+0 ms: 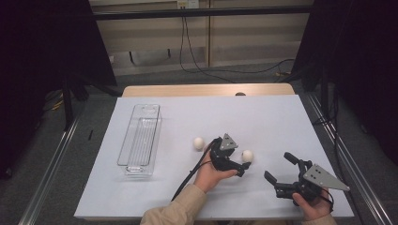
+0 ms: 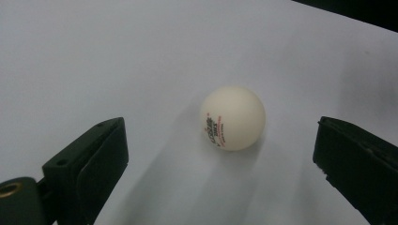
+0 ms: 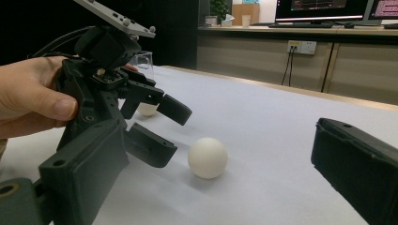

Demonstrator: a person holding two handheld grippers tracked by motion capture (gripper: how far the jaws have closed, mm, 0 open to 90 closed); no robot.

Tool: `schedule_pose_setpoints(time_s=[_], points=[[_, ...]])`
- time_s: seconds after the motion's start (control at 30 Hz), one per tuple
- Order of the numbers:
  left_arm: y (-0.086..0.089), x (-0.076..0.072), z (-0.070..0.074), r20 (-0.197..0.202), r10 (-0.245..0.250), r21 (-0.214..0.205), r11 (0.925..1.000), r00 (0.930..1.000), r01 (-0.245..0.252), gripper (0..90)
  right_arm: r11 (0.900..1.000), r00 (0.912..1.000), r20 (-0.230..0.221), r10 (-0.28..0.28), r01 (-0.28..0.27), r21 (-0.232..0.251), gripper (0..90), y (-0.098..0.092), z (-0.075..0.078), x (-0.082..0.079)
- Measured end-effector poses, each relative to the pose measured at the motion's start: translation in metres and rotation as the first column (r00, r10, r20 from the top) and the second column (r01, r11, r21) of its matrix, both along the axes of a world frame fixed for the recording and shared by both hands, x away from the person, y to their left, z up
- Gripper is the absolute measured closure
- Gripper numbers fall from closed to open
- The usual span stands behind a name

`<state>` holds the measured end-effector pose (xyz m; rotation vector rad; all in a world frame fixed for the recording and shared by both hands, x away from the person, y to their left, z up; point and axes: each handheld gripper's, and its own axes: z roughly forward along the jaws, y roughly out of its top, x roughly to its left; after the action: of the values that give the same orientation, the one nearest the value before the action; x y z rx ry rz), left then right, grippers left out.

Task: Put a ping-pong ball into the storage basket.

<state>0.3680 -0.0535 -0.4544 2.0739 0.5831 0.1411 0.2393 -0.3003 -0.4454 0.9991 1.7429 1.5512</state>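
1. I found the left claw (image 1: 237,161) spread wide and empty, its jaws pointing right along the table (image 1: 281,117) at the near ball (image 1: 247,155).
2. The near ball lay on the white sheet just ahead of the jaw tips, between their lines but touching neither; in the left claw's own view it sat a little right of centre (image 2: 233,117), printed mark facing the camera.
3. I judged the left claw the nearer one: the right claw (image 1: 280,169), also gaping and empty, hung well apart to the ball's right.
4. The far ball (image 1: 199,143) lay behind the left claw, toward the clear bin (image 1: 139,136).
5. The left claw partly hid the far ball (image 3: 147,109) in the right claw's view; the print on the near ball was too small to read.
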Motion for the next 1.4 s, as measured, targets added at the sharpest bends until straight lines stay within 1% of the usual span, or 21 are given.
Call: schedule_pose_setpoints(time_s=[0.1, 0.17, 0.2, 0.3, 0.37, 0.4, 0.67, 0.7, 0.83, 0.93, 1.1, 1.13, 1.17, 1.33, 1.4], points=[[-0.001, 0.0, 0.0, 0.004, 0.001, 0.004, 1.0, 1.0, -0.002, 3.9, 1.0, 1.0, 0.001, -0.001, 0.001, 0.001, 2.6, 0.0, 0.0, 0.0], [-0.001, 0.0, 0.0, -0.003, 0.004, 0.0, 1.0, 1.0, -0.004, 4.0, 1.0, 1.0, -0.001, -0.001, 0.001, 0.001, 2.6, 0.0, 0.0, 0.0], [-0.001, 0.001, 0.0, -0.002, 0.003, 0.006, 1.0, 1.0, -0.003, 4.0, 1.0, 1.0, 0.0, -0.001, 0.001, 0.001, 2.6, 0.0, 0.0, 0.0], [-0.003, 0.001, 0.0, -0.002, 0.001, 0.003, 1.0, 1.0, -0.001, 4.1, 1.0, 1.0, 0.0, 0.001, -0.001, 0.0, 2.6, 0.0, 0.0, 0.0], [-0.004, 0.002, 0.001, 0.004, -0.001, 0.011, 0.9999, 1.0, 0.001, 4.1, 1.0, 1.0, 0.001, 0.002, -0.002, 0.0, 2.6, 0.0, 0.0, 0.0], [-0.005, 0.002, 0.001, -0.001, 0.0, 0.011, 0.9999, 1.0, 0.0, 4.1, 1.0, 1.0, 0.0, 0.002, -0.002, 0.001, 2.6, 0.0, 0.0, 0.0], [-0.008, 0.004, 0.0, -0.005, 0.002, 0.021, 0.9998, 1.0, -0.002, 4.9, 1.0, 1.0, -0.001, 0.0, 0.0, -0.001, 2.6, -0.001, 0.0, 0.0], [-0.008, 0.004, 0.0, -0.005, 0.004, 0.027, 0.9996, 1.0, -0.003, 5.0, 1.0, 1.0, 0.0, 0.0, 0.0, -0.002, 2.6, -0.001, 0.0, 0.0], [-0.009, 0.004, 0.0, -0.001, -0.002, 0.028, 0.9996, 1.0, 0.002, 5.6, 1.0, 1.0, -0.001, -0.001, 0.001, -0.002, 2.6, -0.001, 0.0, 0.0], [-0.01, 0.004, 0.001, 0.001, -0.004, 0.036, 0.9994, 1.0, 0.004, 5.8, 1.0, 1.0, -0.001, -0.003, 0.003, 0.001, 2.6, -0.001, 0.0, 0.0], [-0.012, 0.004, 0.001, 0.009, -0.008, 0.039, 0.9992, 0.9999, 0.007, 7.7, 1.0, 1.0, 0.0, 0.0, 0.0, -0.004, 2.6, -0.001, 0.0, 0.0], [-0.012, 0.004, 0.001, 0.008, -0.011, 0.046, 0.9989, 0.9999, 0.011, 8.2, 1.0, 1.0, 0.0, -0.001, 0.001, -0.004, 2.7, -0.001, 0.0, 0.0], [-0.012, 0.004, 0.001, 0.005, -0.012, 0.042, 0.999, 0.9999, 0.011, 8.7, 1.0, 1.0, 0.0, -0.001, 0.001, -0.004, 2.6, -0.001, 0.0, 0.0], [-0.014, 0.005, 0.001, 0.007, -0.009, 0.054, 0.9985, 0.9999, 0.009, 9.9, 1.0, 1.0, 0.0, -0.001, 0.001, -0.003, 2.7, -0.001, 0.0, 0.0], [-0.015, 0.006, 0.001, 0.005, -0.011, 0.051, 0.9986, 0.9999, 0.011, 10.9, 1.0, 1.0, 0.0, -0.001, 0.001, -0.004, 2.7, -0.001, 0.0, 0.0]])
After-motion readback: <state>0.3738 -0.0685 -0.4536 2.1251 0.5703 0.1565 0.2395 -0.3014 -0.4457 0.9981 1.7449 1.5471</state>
